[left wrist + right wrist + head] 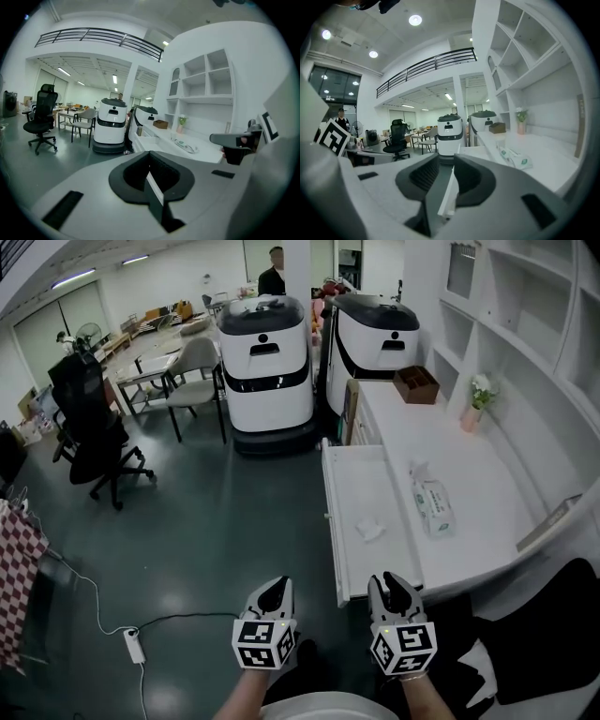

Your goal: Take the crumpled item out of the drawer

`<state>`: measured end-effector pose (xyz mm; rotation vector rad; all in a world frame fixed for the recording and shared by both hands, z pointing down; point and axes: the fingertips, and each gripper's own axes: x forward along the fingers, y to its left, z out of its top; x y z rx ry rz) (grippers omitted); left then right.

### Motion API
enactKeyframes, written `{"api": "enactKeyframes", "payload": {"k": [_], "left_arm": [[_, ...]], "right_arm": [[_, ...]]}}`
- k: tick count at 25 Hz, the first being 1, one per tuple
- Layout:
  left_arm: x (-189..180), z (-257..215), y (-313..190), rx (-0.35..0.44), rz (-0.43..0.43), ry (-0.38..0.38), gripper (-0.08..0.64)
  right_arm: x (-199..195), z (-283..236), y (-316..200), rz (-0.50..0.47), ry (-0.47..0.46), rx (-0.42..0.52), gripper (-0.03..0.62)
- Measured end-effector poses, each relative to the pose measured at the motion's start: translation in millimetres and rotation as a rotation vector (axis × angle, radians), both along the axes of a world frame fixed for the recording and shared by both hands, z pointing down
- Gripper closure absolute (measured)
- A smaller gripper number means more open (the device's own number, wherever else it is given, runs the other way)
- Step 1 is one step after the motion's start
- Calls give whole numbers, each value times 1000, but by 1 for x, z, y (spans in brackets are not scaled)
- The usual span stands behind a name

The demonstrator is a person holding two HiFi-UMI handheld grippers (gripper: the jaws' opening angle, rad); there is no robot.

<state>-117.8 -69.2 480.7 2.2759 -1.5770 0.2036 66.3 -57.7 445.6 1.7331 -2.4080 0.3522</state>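
An open white drawer (361,486) juts out from the counter on the right in the head view. A small crumpled white item (368,529) lies in its near half. Both grippers hang low in front of the drawer's near end, apart from it. My left gripper (272,594) is left of the drawer's corner, over the floor. My right gripper (394,591) is just before the drawer's front edge. In the left gripper view my left gripper (150,172) has a narrow gap between its pads, holding nothing. My right gripper (445,174) is likewise parted and empty, with the drawer's edge showing through the gap.
A tissue pack (432,505) lies on the white counter (487,512), with a brown box (416,383) and a flower vase (476,401) farther back. Two white service robots (265,362) (377,338) stand beyond the drawer. A black office chair (94,423) and a power strip (134,645) are at left.
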Motion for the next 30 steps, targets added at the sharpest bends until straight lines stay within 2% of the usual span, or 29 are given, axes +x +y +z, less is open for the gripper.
{"api": "enactKeyframes", "payload": {"k": [8, 17, 30], "left_arm": [[-11, 0, -49, -6, 42, 14, 566], [-18, 5, -72, -17, 85, 19, 566], [-11, 15, -98, -54, 112, 15, 566]], "right_arm": [[1, 1, -39, 67, 26, -6, 508], [8, 12, -55, 136, 43, -39, 490], [19, 42, -84, 149, 53, -134, 449]]}}
